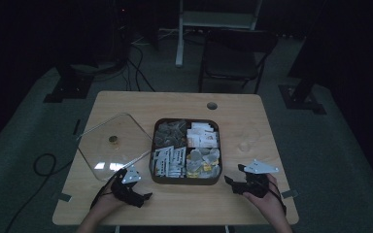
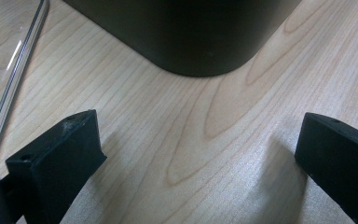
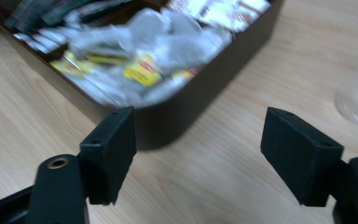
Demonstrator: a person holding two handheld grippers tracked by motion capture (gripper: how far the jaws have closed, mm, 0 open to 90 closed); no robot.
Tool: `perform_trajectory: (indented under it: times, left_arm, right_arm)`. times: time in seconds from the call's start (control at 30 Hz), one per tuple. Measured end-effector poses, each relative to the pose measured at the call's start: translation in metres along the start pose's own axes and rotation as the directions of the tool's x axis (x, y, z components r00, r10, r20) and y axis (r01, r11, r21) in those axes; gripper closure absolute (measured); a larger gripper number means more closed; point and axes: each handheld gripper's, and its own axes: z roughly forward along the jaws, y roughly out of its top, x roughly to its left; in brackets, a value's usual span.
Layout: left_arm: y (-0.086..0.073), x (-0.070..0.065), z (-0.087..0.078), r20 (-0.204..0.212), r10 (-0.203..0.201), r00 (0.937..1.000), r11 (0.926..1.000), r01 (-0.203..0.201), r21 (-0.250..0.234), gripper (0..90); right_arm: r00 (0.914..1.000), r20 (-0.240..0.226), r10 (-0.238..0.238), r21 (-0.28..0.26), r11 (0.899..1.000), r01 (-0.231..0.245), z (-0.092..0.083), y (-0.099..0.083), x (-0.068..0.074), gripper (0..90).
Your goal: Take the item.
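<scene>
currently a dark four-compartment box [image 1: 186,150] of tea bags and sachets is seen standing open near the middle of the tabletop [image 1: 233,204], a little toward the near edge. its clear lid [image 1: 114,145] is laid flat just beside the box, toward the left edge, with its small knob [image 1: 112,140] facing up.

the left gripper [image 1: 143,198] is held low by the near edge, just off the box's near-left corner; in the left gripper view its jaws are spread wide over bare wood, nothing is gripped, and the lid's rim [image 2: 14,79] is seen close beside the left jaw. the right gripper [image 1: 238,180] is held off the box's near-right corner; its jaws are wide apart and empty, pointed at the compartment of yellow-tagged tea bags [image 3: 142,67]. the right gripper view is blurred, so fine detail of the bags cannot be told.

several slips are judged possible from here. if the right gripper is brought in too low, the box's near wall [image 3: 168,123] may be struck and the whole box pushed toward the lid. as the bags are heaped loosely, several could be pinched at once, or only a tag caught, so that a bag is dragged out and dropped over the rim. the lid could also be nudged toward the left edge if the left gripper is swung outward.
</scene>
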Motion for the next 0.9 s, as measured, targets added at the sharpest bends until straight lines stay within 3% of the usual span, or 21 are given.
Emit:
perform_trajectory:
  times: [0.5, 0.9]
  left_arm:
    - [0.000, 0.000, 0.000, 0.000, 0.000, 1.0000, 1.0000, 0.000, 0.000, 1.0]
    - [0.000, 0.000, 0.000, 0.000, 0.001, 1.0000, 1.0000, -0.001, 0.001, 1.0]
  right_arm:
    - [0.9965, -0.065, -0.054, -0.017, 0.998, 0.053, 0.029, 0.038, 0.011, 34.8]
    - [0.9948, -0.076, -0.067, 0.022, 0.997, 0.069, 0.059, 0.053, 0.010, 36.6]
